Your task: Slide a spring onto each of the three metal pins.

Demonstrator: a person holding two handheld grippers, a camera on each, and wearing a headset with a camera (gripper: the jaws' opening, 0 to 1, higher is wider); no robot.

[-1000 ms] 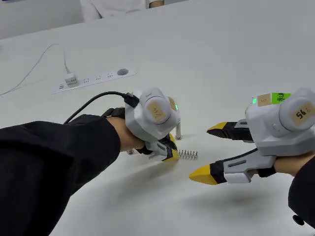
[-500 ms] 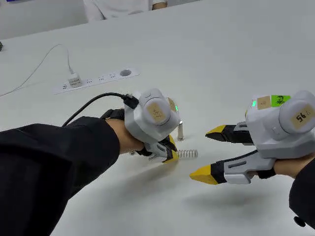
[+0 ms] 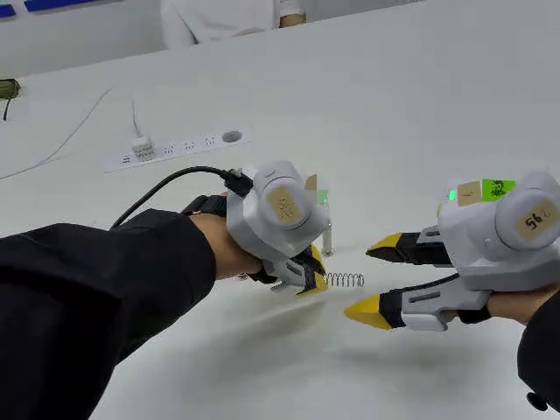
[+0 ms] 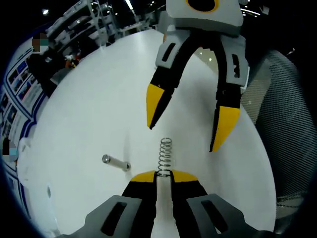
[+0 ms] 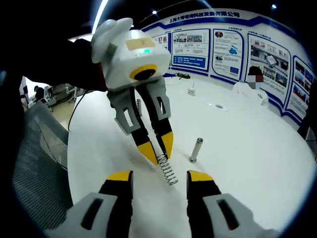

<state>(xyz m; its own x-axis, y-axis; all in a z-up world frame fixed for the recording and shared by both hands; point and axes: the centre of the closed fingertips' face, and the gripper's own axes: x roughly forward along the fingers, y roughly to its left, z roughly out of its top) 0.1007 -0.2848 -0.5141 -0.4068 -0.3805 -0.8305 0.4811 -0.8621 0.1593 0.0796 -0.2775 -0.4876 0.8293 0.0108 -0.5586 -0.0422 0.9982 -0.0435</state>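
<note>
My right gripper (image 3: 372,278) has edged nearer the spring (image 3: 346,280), its jaws spread and facing the free end. My left gripper (image 3: 313,278) pinches the spring's other end (the coil points straight at the right gripper). One metal pin (image 3: 328,238) stands upright on the white table (image 3: 420,105), just behind the spring.

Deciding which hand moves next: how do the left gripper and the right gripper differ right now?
The left gripper is shut on one end of the spring; the right gripper is open and empty. The left gripper carries the spring; the right gripper only faces its free end. Both have yellow tips and point at each other.
</note>
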